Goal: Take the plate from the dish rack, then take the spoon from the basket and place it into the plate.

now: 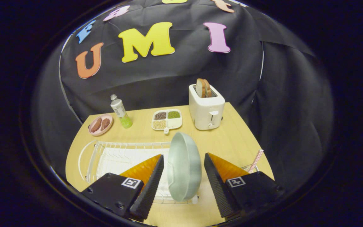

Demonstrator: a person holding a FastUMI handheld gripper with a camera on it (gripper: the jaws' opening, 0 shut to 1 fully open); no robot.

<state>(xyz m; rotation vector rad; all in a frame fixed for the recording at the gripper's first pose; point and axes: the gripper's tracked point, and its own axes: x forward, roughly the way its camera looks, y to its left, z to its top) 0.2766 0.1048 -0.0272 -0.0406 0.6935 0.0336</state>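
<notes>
pink dish with brown pieces at 10 o'clock on table, green bottle just beside it. white wire dish rack nearer, around 9. gripper jaws spread, not pinching anything; pale green plate stands on edge at rack's right end, right between fingers, gap each side. four-slot tray at 12, toaster with bread at 1. striped straw pokes from basket at 3, spoon can't make out
</notes>
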